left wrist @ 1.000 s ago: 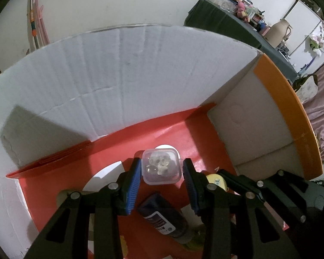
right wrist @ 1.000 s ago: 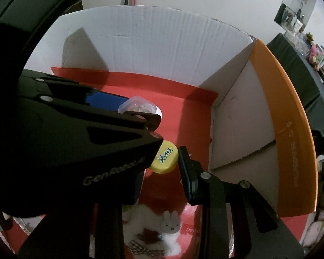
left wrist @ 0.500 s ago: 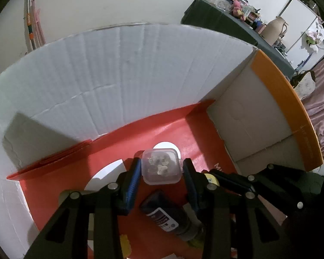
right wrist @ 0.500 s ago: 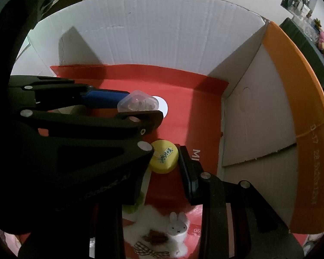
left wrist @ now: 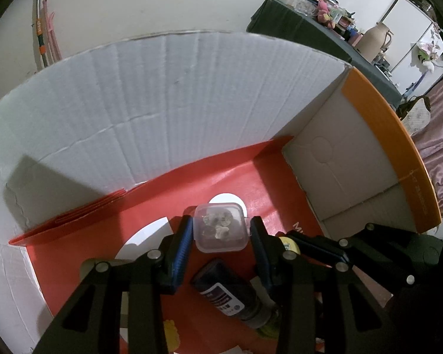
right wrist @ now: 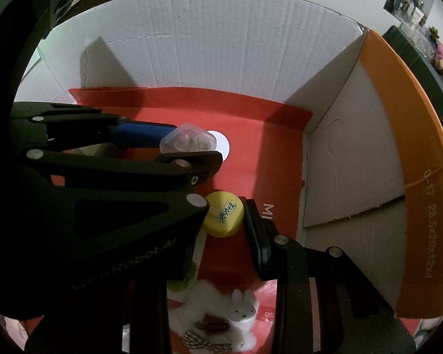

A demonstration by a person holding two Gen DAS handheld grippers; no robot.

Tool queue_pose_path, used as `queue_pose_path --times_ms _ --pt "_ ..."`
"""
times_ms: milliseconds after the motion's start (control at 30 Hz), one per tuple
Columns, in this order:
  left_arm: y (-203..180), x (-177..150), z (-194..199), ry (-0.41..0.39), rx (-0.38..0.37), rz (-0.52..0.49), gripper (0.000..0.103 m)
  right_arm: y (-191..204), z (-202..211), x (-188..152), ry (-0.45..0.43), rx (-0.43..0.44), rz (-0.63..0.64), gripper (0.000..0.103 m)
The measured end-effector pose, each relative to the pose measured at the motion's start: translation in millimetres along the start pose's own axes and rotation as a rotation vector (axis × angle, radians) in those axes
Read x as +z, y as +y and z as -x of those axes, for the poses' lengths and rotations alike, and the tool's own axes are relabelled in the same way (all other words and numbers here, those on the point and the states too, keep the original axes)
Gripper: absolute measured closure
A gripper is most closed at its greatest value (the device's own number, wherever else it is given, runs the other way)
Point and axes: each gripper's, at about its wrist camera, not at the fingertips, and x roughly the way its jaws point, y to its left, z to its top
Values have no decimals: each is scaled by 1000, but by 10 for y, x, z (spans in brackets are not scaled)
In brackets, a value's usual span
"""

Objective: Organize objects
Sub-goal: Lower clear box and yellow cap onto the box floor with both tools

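Observation:
My left gripper is shut on a small clear plastic box with small bits inside, held above the red floor of a cardboard box. The clear box also shows in the right wrist view. My right gripper is shut on a yellow round cap with printed characters, just right of and below the left gripper. A dark bottle lies on the red floor under the left gripper.
The cardboard box has white walls and an orange right flap. A white bunny figure and fluffy plush with a checked bow lie near its front. A cluttered dark table stands beyond the box.
Both grippers have risen slightly and pulled back with their loads; the box floor looks farther away. Neither grip has changed.

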Motion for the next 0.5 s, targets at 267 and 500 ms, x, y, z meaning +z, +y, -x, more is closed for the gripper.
queue_pose_path --times_ms 267,500 --pt "-9 7 -13 -2 -5 -1 59 25 18 -21 -1 2 -3 73" --pt "-5 9 -16 -4 -5 -1 59 23 15 -15 -1 1 -3 73"
